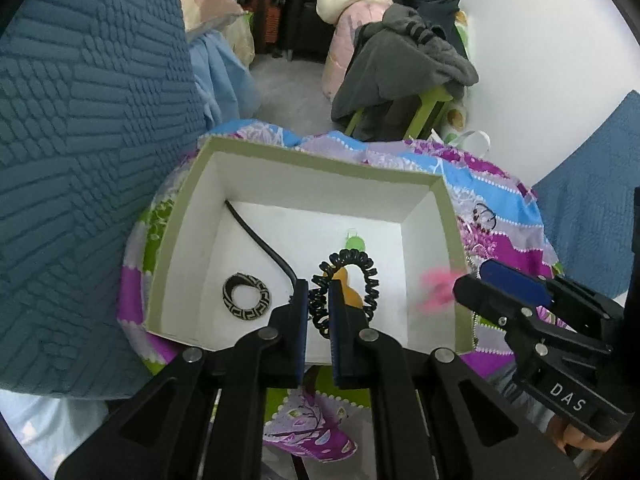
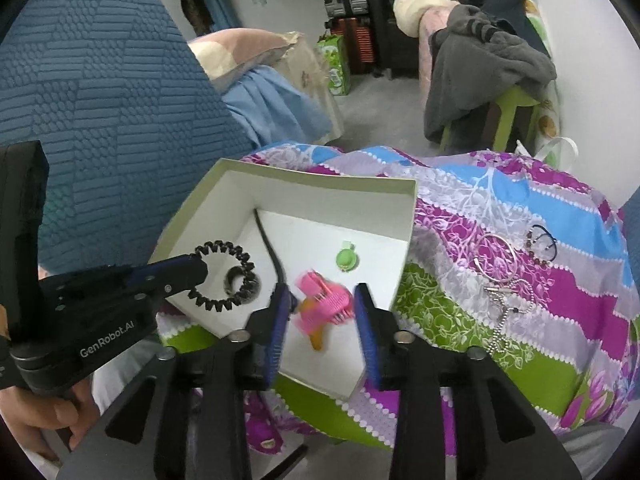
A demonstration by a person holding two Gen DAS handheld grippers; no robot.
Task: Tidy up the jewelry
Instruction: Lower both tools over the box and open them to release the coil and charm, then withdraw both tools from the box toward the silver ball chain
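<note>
A white box with an olive rim [image 1: 192, 188] [image 2: 320, 178] sits on a flowered cloth. My left gripper [image 1: 318, 292] [image 2: 200, 270] is shut on a black spiral hair tie [image 1: 360, 276] [image 2: 224, 276] and holds it over the box. My right gripper [image 2: 322, 300] [image 1: 476, 280] is open above the box; a pink hair claw [image 2: 324, 300] [image 1: 436, 286], blurred, is between its fingers and apart from them. In the box lie a black patterned ring [image 1: 246, 294] [image 2: 242, 280], a black stick [image 1: 260, 240] [image 2: 270, 248], a green clip [image 2: 346, 258] [image 1: 354, 242] and an orange piece [image 2: 316, 338] [image 1: 348, 286].
On the cloth right of the box lie a silver bangle [image 2: 496, 258], a bead chain [image 2: 504, 312] and dark hair ties [image 2: 542, 240] [image 1: 484, 216]. A blue textured cushion [image 1: 88, 140] rises at left. A chair with grey clothes [image 1: 400, 68] stands behind.
</note>
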